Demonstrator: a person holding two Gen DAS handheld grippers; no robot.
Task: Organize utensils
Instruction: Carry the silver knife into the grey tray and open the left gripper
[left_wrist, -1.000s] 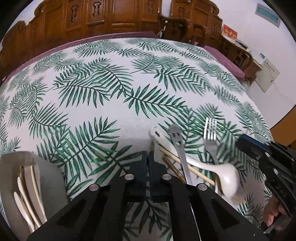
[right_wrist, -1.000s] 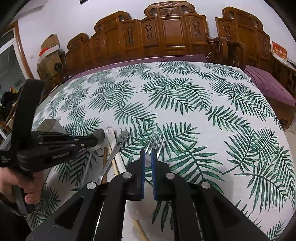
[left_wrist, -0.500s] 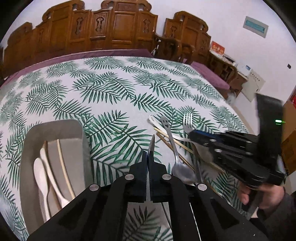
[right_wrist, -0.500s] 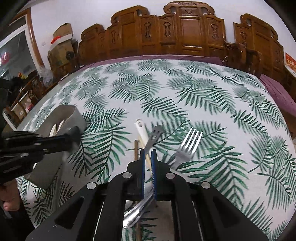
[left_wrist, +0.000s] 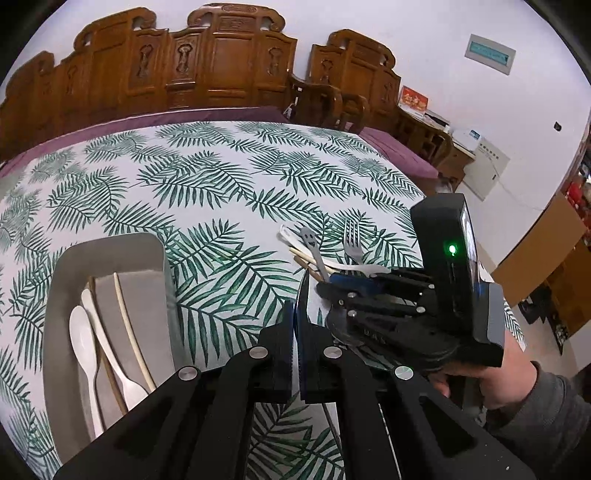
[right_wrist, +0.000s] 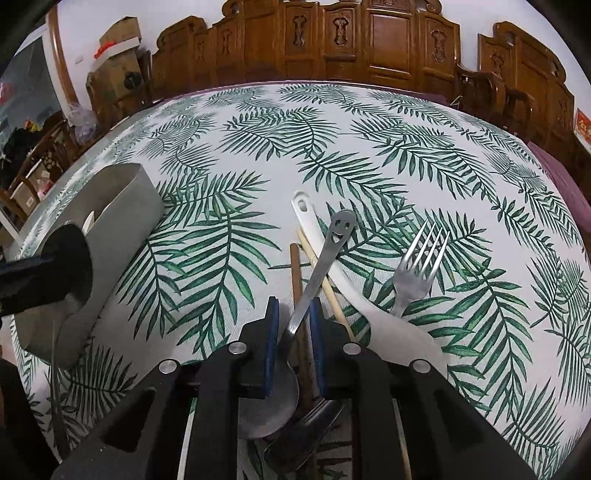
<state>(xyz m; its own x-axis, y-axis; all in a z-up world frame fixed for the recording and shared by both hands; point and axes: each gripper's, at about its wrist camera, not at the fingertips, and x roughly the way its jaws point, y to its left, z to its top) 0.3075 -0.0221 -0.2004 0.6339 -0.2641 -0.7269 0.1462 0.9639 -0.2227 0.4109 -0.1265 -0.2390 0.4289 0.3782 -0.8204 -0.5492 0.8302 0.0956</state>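
Right wrist view: right tool low over the utensil pile, jaws opening, blue pads apart. The handle of the steel spoon with the smiley cut-out runs up between the pads; pads not pressing on it as far as I can tell. Spoon bowl sits under the tool body. Beside it: brown chopstick, pale chopstick, white spoon crossing under the steel handle, fork to the right, tines up-frame. A second dark utensil head at the bottom edge, kind unclear. All on the leaf-print worktop. Grey tray at left, seen side-on, contents mostly hidden; the left tool's dark body blocks its near end.

Left wrist view: shows what the other hides, the tray interior. In it: a white spoon, another pale long-handled utensil, a pale chopstick and a brown stick. Left tool clenched on a thin dark metal blade standing up between the pads, off the worktop, between tray and pile. Right tool seen from the side with the person's hand and grey sleeve; it covers most of the pile, only the handle ends and fork tines show.
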